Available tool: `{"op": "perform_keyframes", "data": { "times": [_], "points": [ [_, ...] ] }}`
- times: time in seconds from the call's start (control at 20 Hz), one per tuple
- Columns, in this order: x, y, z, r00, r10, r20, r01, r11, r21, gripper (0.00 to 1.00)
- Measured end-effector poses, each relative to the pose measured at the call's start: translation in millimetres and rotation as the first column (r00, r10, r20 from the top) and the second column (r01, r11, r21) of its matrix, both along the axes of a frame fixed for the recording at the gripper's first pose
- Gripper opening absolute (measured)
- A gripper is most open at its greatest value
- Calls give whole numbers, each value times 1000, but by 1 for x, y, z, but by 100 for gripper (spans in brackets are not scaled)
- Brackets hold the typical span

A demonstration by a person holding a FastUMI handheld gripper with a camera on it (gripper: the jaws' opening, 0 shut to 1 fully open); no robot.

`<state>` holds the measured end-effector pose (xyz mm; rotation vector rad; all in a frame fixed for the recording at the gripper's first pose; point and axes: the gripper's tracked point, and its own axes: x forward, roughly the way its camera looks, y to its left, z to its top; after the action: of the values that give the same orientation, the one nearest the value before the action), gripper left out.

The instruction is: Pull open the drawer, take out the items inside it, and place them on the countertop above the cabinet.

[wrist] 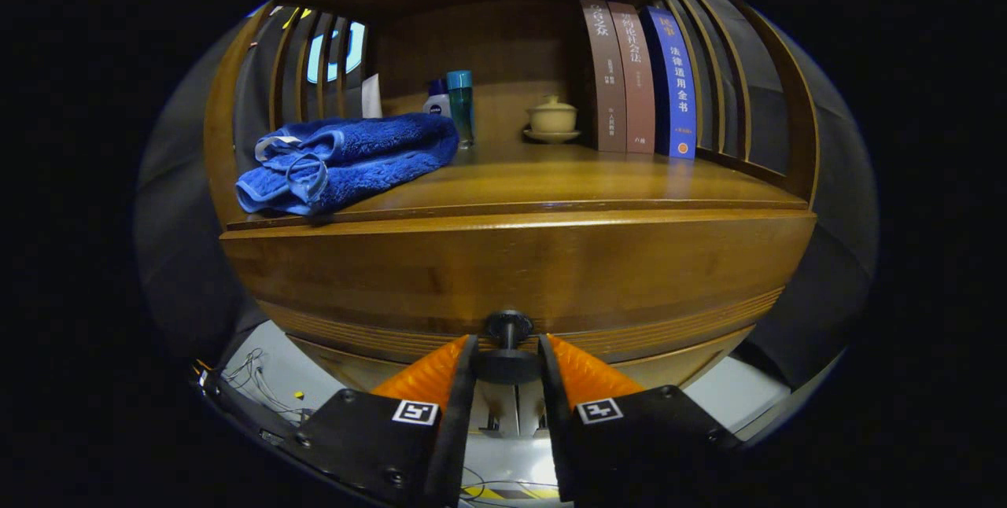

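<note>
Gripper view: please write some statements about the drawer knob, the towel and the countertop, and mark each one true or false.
1. The fingers stand on both sides of the drawer knob. True; the knob's wide cap sits between them.
2. A folded blue towel lies on the countertop. True.
3. The drawer is pulled far out and its inside is visible. False; the wooden drawer front fills the space under the countertop, and nothing of the inside can be seen.
4. The books lie flat in a pile. False; they stand upright, side by side.
5. The lidded cup stands on the towel. False; it stands on a saucer, apart from the towel, next to the books.
</note>
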<state>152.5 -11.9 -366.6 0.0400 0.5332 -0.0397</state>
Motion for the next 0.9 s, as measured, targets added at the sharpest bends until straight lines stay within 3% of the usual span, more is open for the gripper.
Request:
{"op": "perform_keyframes", "data": {
  "times": [0.05, 0.1, 0.15, 0.4, 0.9],
  "points": [
    [2, 0, 0, 1000, -9, 2, 9, 1000, 11, 43],
    [0, 0, 3, 1000, -11, -5, 11, 1000, 20, 43],
    [-4, -1, 7, 1000, -12, -6, 12, 1000, 15, 34],
    [-13, 0, 3, 1000, -6, -18, 7, 1000, 6, 34],
    [-102, 4, 13, 999, 4, -49, -3, 1000, 6, 35]
  ]
}}
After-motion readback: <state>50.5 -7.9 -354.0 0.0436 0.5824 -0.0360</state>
